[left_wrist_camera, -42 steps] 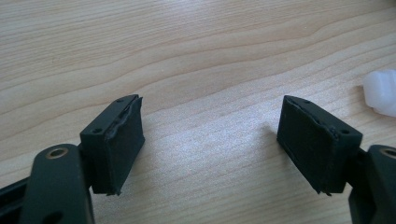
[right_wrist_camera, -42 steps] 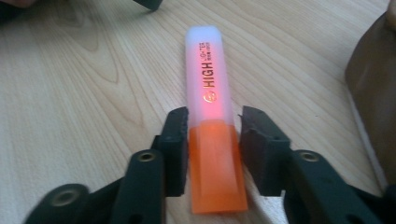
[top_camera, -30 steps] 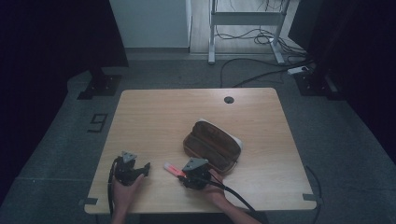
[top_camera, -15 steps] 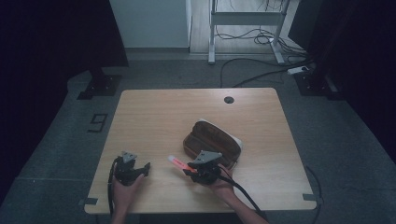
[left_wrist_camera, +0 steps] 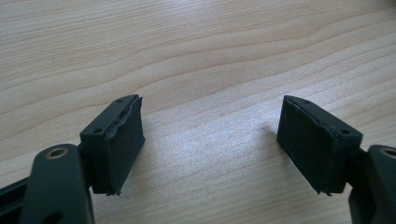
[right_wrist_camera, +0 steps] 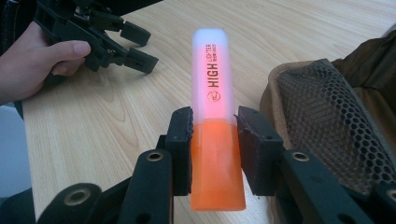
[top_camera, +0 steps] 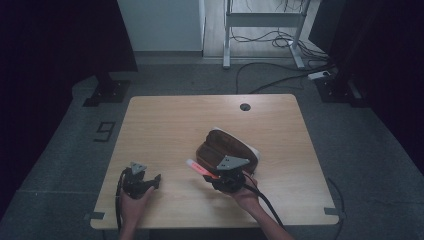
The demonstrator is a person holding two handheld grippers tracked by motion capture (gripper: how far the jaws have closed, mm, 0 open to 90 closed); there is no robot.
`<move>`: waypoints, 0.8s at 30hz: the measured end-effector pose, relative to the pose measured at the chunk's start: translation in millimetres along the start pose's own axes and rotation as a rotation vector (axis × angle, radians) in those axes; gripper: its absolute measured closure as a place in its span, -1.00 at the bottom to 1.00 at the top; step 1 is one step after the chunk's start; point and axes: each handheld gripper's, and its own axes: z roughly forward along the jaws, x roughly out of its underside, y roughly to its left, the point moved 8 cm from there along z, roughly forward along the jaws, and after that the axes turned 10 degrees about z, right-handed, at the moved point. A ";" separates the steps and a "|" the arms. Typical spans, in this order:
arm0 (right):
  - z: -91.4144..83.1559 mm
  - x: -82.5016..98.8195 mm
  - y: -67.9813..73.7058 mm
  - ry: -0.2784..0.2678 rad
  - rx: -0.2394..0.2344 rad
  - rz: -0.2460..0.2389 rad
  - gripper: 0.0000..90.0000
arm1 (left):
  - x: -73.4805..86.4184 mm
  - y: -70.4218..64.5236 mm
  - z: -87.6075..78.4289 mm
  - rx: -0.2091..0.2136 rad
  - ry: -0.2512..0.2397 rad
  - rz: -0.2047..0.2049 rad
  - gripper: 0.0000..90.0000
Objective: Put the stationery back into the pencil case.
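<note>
The highlighter [right_wrist_camera: 214, 116] has been lifted off the table [top_camera: 165, 130], pinched in the right gripper [right_wrist_camera: 214, 140] beside the pouch [top_camera: 227, 147], left gripper [left_wrist_camera: 212, 140] spread and idle; it's probably best eased in cap-first.

The high view is looking forward and down from above the near edge, taking in the whole table [top_camera: 165, 125] mid-frame with floor around it. The left gripper view is sitting very close over the wood, facing down along its own two fingers [left_wrist_camera: 116, 144] at the bottom corners. The right gripper view is looking low across the table past an orange highlighter [right_wrist_camera: 212, 116] at centre; in its upper left it is catching the left gripper [right_wrist_camera: 135, 46], which the high view is showing at lower left.
</note>
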 end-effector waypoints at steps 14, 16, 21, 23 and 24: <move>-11.5 -6.4 -10.6 -0.028 0.021 0.010 0.47 | 0.0 0.0 0.0 0.000 0.000 0.000 -0.50; -13.4 -7.4 -12.1 -0.032 0.023 0.012 0.47 | 0.0 0.0 0.0 0.000 0.000 0.000 -0.50; -18.0 -9.9 -16.7 -0.045 0.034 0.020 0.47 | 0.0 0.0 0.0 0.000 0.000 0.000 -0.50; -19.8 -10.8 -18.8 -0.049 0.039 0.020 0.47 | 0.0 0.0 0.0 0.000 0.000 0.000 -0.50; -20.8 -11.1 -19.9 -0.050 0.040 0.020 0.47 | 0.0 0.0 0.0 0.000 0.000 0.000 -0.50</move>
